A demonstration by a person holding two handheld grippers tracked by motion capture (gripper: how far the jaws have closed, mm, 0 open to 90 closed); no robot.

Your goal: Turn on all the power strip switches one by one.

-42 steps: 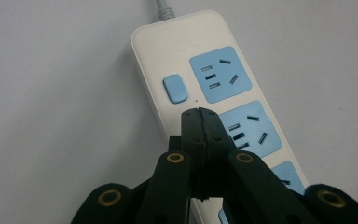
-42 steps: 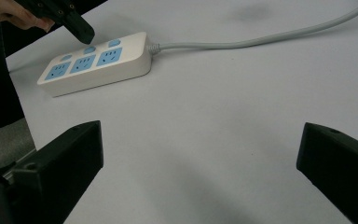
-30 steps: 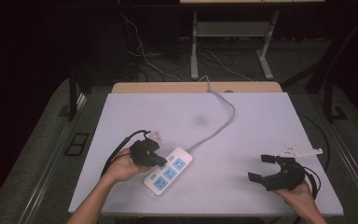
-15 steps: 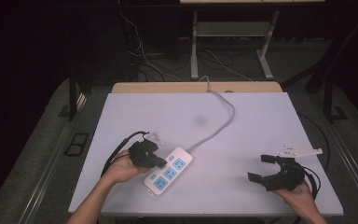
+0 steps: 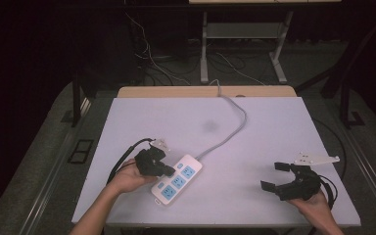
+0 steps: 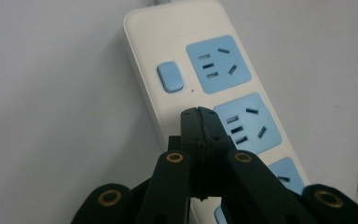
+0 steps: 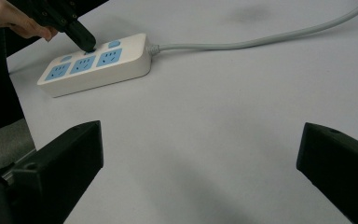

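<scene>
White power strip's (image 6: 205, 88) blue button (image 6: 169, 77) shows beyond closed left claw (image 6: 199, 112).

The power strip (image 5: 177, 178) lies on the table's (image 5: 274, 127) near left part, its cord (image 5: 235, 122) running to the far edge. The left gripper (image 5: 169, 171) rests on the strip; the right gripper (image 5: 275, 176) sits well apart, near right.

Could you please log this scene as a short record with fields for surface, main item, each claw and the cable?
surface: white table
main item: white power strip with blue sockets, lying flat
left claw: shut, tip down on the strip beside the middle socket, near the blue switch
right claw: open, holding nothing, apart from the strip
cable: grey cord running from the strip to the table's far edge
</scene>
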